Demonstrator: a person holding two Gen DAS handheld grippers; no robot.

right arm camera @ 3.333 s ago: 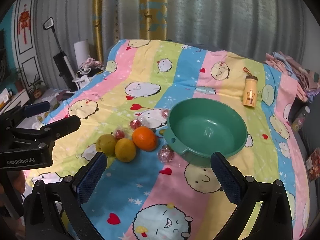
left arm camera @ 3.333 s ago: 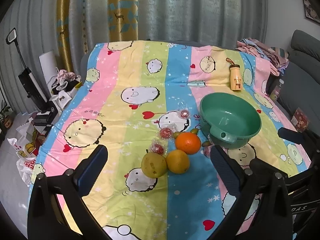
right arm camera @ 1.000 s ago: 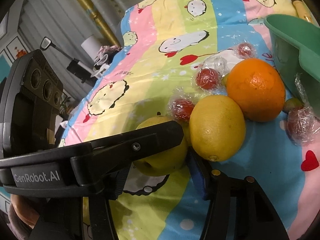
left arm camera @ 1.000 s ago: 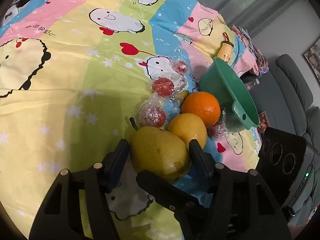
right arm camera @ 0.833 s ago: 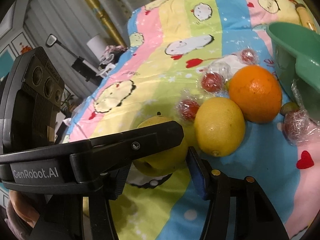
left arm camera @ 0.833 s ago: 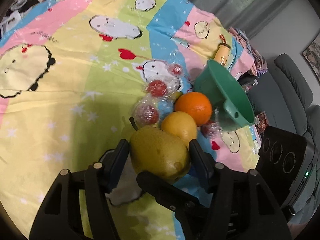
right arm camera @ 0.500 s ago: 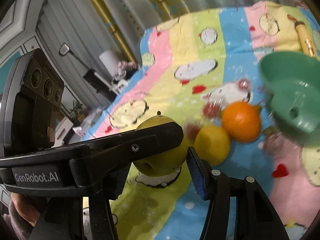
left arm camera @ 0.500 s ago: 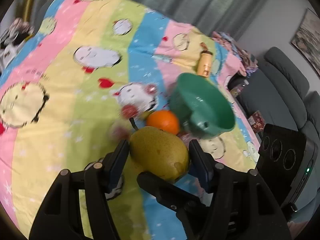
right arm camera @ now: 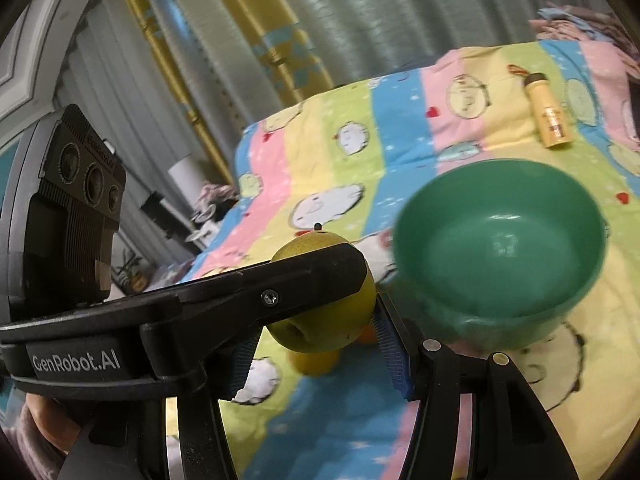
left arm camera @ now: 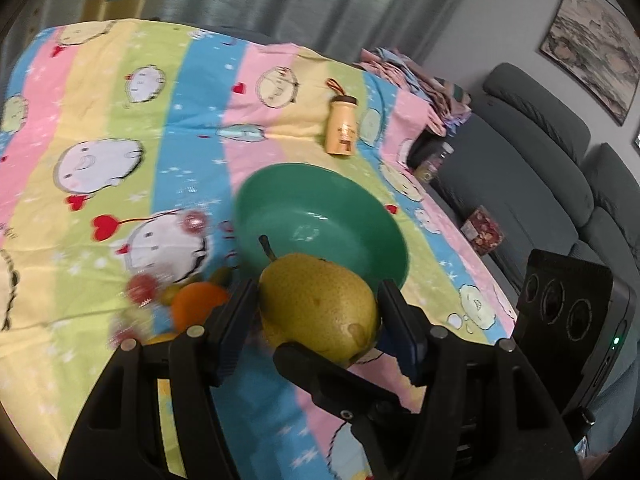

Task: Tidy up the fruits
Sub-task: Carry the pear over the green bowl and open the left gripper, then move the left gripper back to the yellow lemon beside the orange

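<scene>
Between the blue-padded fingers of the left gripper [left arm camera: 318, 330], as the left wrist view shows, sits a speckled yellow-green pear [left arm camera: 318, 304], clamped at its widest part and lifted clear of the striped cartoon-print bedspread [left arm camera: 120, 92]. Its long axis runs roughly along the fingers, with the brown stem end pointing forward and slightly left, toward the round green plastic bowl [left arm camera: 360, 204]. That bowl lies directly ahead of the pear and just beyond it, its near rim hidden behind the fruit, its interior holding nothing visible. Left of the fingers and lower, a round orange [left arm camera: 198, 306] and small red plastic-wrapped fruits [left arm camera: 140, 286] rest blurred on the bedspread. A yellow capped bottle [left arm camera: 342, 126] lies beyond the bowl. The black body of the other tool shows at the right edge.

From the right wrist view, the left gripper crosses the frame from the left, its black finger covering much of the pear [right arm camera: 320, 332]. The right gripper [right arm camera: 316, 360] stands with its fingers spread at either side of the pear; whether they touch it cannot be told. The bowl [right arm camera: 500, 236] lies ahead and to the right, and a yellow fruit [right arm camera: 314, 362] rests on the bedspread below the pear. By judgement, the left gripper alone carries the load, and a short forward advance over the rim would place it.
</scene>
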